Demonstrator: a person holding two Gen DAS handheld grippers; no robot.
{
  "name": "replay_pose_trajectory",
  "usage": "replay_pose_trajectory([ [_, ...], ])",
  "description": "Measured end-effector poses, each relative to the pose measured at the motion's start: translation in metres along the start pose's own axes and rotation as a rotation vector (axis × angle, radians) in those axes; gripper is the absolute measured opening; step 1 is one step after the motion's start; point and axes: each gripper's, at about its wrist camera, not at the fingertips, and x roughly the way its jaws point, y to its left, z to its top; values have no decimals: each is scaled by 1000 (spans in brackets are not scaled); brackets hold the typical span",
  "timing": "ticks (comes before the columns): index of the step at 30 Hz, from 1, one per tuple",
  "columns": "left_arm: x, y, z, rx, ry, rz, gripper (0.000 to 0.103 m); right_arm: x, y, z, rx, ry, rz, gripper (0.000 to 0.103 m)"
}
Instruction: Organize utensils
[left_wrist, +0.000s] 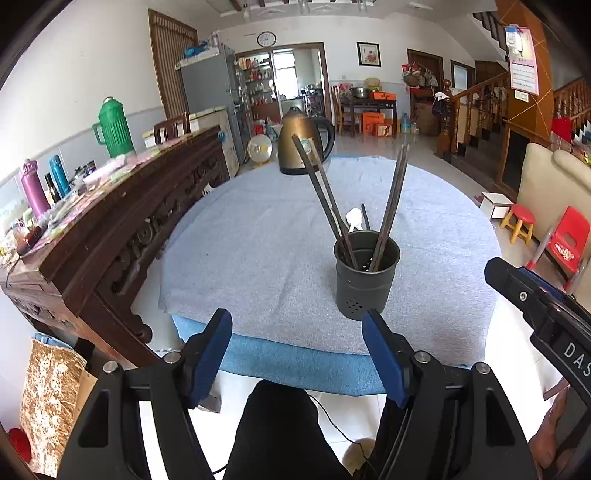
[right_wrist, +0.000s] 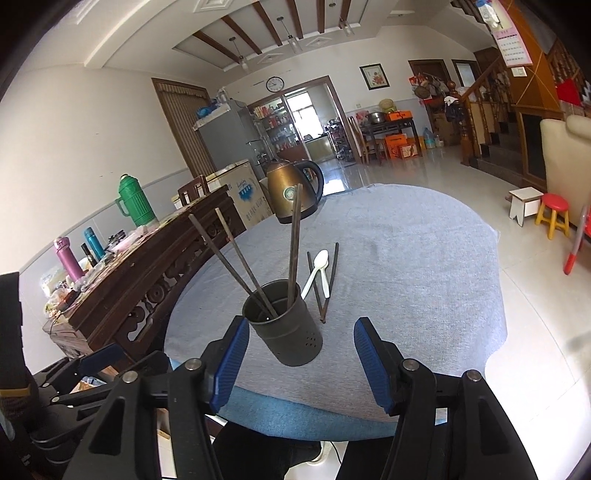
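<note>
Left gripper (left_wrist: 297, 354) jaws apart, nothing between them, right gripper (right_wrist: 299, 363) same, dark utensil holder (right_wrist: 284, 325) with chopsticks (right_wrist: 236, 258) just ahead of both, white spoons (right_wrist: 317, 271) and loose chopsticks (right_wrist: 328, 284) beyond holder on grey cloth (right_wrist: 406, 277), kettle (right_wrist: 291, 192) far end.

Both the left hand-held gripper (left_wrist: 297, 350) and right hand-held gripper (right_wrist: 299, 360) gape empty, tilted downward.
</note>
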Motion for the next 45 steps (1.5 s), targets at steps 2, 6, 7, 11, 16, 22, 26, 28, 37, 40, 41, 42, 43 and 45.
replay_pose_trajectory([
  [2,-3,-1,-1,6,-6,2,74,-2,1,-1,1,0,1,63],
  [6,-7,-1,-3,14,-19,12,75,-5,2,-3,2,4,0,63],
  [7,-8,-2,-3,15,-20,16,75,-5,2,-3,2,7,1,63],
  [11,-10,-3,-6,18,-19,22,75,-3,5,-6,0,22,-1,63],
  [16,-11,-4,-9,23,-23,24,75,-3,9,-9,-12,34,-4,63],
  [22,-12,-4,-10,25,-25,26,75,-3,11,-13,-16,43,-5,64],
  [26,-13,-2,-11,17,-27,30,75,-4,15,-14,-30,46,-7,64],
  [28,-11,-1,-13,16,-24,31,75,-4,16,-14,-38,44,-10,64],
  [37,2,15,-18,-36,19,40,75,2,21,-16,-59,66,-9,64],
  [40,8,23,-20,-64,44,49,75,3,22,-17,-64,73,-7,64],
  [41,9,26,-21,-73,50,51,75,3,22,-17,-66,72,-8,64],
  [42,10,28,-22,-84,56,54,75,3,23,-17,-68,71,-9,64],
  [43,12,31,-23,-93,61,57,75,3,23,-17,-69,71,-9,64],
  [45,14,34,-24,-106,70,59,75,3,23,-17,-68,75,-9,64],
])
